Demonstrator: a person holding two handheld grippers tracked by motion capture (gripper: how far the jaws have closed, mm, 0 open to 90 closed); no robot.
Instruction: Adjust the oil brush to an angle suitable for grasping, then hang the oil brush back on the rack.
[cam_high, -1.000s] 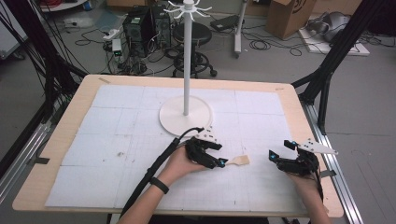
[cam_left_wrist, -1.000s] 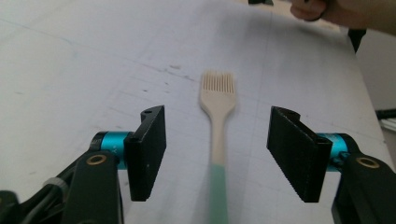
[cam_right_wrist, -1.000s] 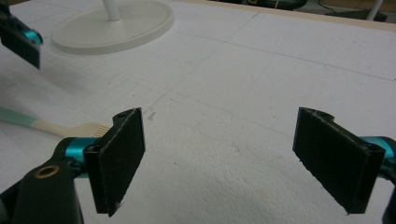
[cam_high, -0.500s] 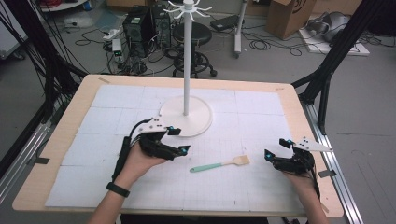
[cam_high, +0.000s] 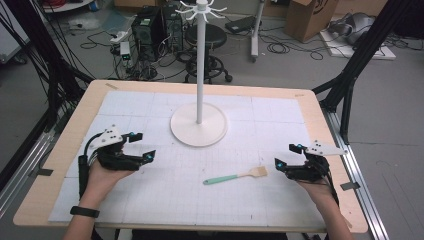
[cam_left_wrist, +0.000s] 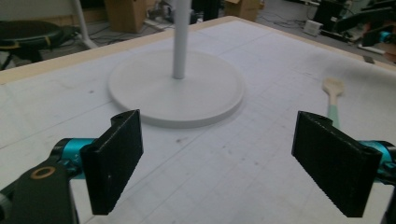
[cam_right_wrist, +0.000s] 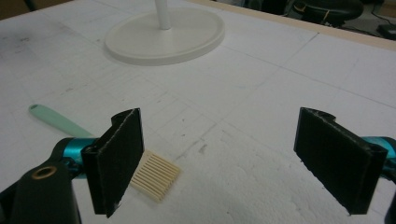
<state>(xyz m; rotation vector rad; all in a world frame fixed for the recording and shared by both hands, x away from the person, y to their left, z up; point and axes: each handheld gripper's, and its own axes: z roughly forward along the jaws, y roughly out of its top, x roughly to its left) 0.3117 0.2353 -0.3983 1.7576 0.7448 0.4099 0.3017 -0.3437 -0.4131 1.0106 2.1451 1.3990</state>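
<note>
A: Where can you pass?
B: The desk (cam_high: 310, 107) is bare either side of the white stand (cam_high: 199, 125). Its pole and round base block your centre line.
A: Low down?
B: A spatula (cam_high: 235, 176) lies flat between your left tool (cam_high: 142, 146) and right tool (cam_high: 286, 157), nearer the right.

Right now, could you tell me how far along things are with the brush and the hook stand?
Done: the brush lies free on the mat. In hand: nothing; the left gripper and right gripper are both open and empty, the right one nearest the bristles. Left: if hanging is the aim, the stand carries nothing yet.
</note>
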